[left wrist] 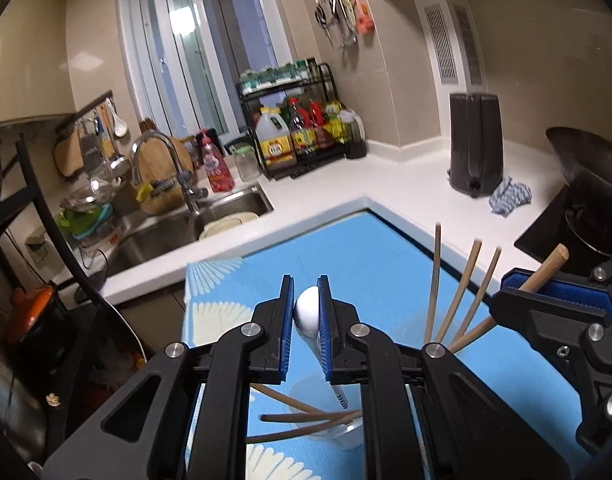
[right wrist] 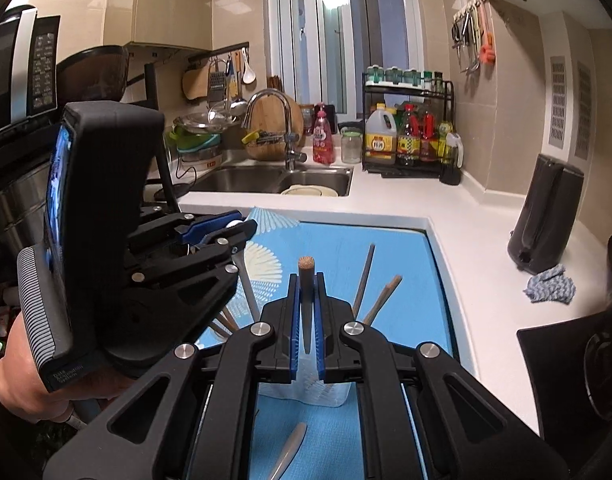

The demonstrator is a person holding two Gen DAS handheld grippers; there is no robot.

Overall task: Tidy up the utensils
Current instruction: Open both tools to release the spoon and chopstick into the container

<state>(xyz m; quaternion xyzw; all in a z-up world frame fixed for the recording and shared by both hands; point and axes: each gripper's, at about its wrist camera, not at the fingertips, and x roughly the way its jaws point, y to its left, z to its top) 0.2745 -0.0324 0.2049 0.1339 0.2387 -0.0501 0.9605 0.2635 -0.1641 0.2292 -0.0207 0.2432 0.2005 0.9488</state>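
My left gripper (left wrist: pixel 306 285) is shut on a white spoon (left wrist: pixel 307 309), bowl end up, its patterned handle hanging down toward a clear holder (left wrist: pixel 346 434). Several wooden chopsticks (left wrist: pixel 462 292) lean out of that holder over the blue mat (left wrist: pixel 366 248). My right gripper (right wrist: pixel 306 280) is shut on a wooden-handled utensil (right wrist: pixel 305 265), held upright just above the clear holder (right wrist: pixel 306 386). Chopsticks (right wrist: pixel 364 276) stand in the holder. The right gripper (left wrist: pixel 546 292) appears at the right of the left wrist view. The left gripper (right wrist: pixel 241 226) is at the left of the right wrist view. A grey utensil (right wrist: pixel 289 448) lies on the mat.
White counter (right wrist: pixel 478 248) wraps around the mat. A sink (right wrist: pixel 273 178) with a tap (right wrist: pixel 283 120) lies behind, a condiment rack (right wrist: pixel 410 132) in the corner. A dark appliance (right wrist: pixel 546 220), a blue cloth (right wrist: pixel 550 284) and a stove with a wok (left wrist: pixel 586 176) stand on the right.
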